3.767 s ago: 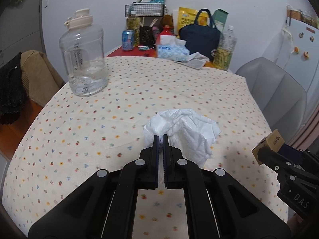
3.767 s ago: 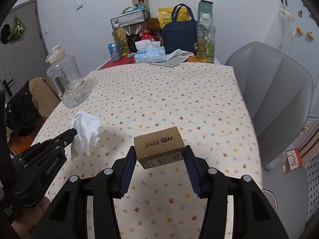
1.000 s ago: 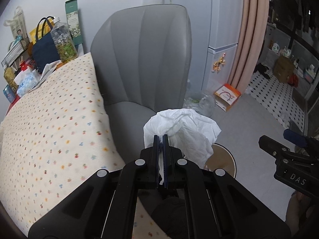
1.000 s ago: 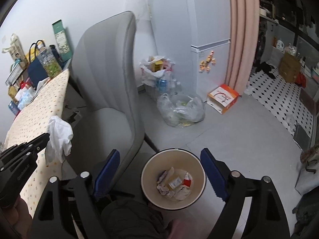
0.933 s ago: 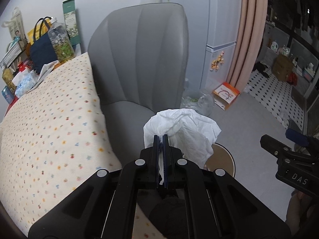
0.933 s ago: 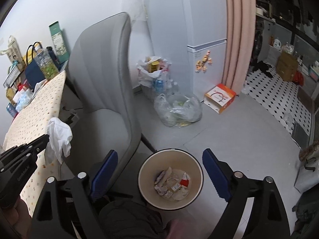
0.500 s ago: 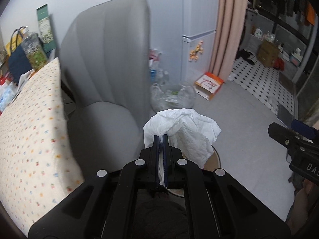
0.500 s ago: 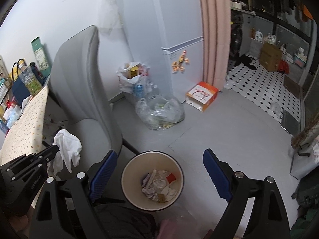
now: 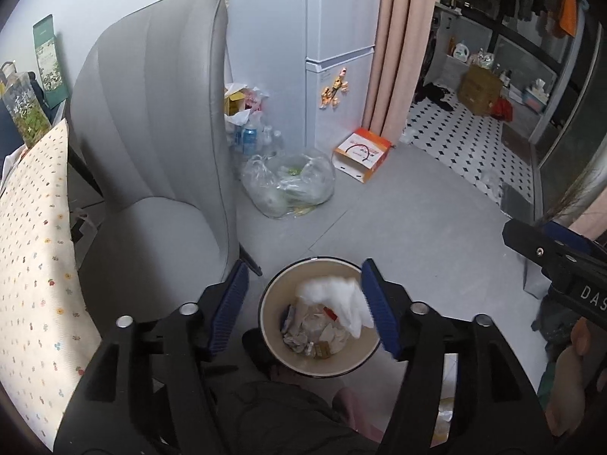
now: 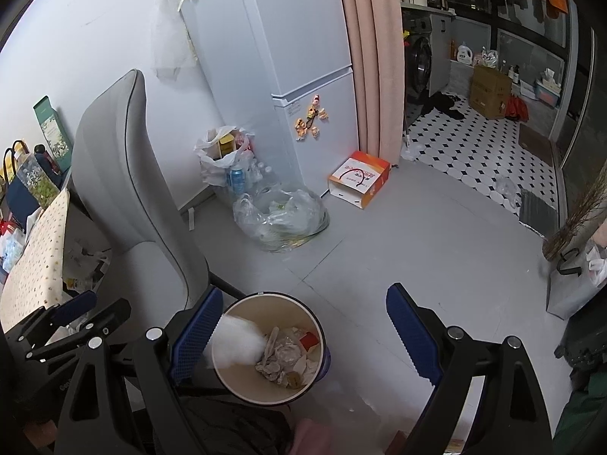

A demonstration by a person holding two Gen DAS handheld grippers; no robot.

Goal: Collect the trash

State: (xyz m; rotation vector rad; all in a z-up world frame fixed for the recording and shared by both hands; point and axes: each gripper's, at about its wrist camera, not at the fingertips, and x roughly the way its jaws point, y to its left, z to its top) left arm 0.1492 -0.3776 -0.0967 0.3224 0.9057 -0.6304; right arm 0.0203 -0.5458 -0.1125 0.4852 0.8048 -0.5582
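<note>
Left gripper (image 9: 303, 295) jaws just opened, nothing between them | right gripper (image 10: 299, 326) wide, empty | tissue (image 9: 337, 299) blurred, dropping over the bin (image 9: 273, 352) mouth | advice: hold above bin until tissue lands inside, then withdraw.

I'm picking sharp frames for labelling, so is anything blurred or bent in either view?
Left wrist: the tissue is motion-blurred over the bin; the fridge edges bow from fisheye. Right wrist: the tissue is a soft white smear; the curtain curves.
</note>
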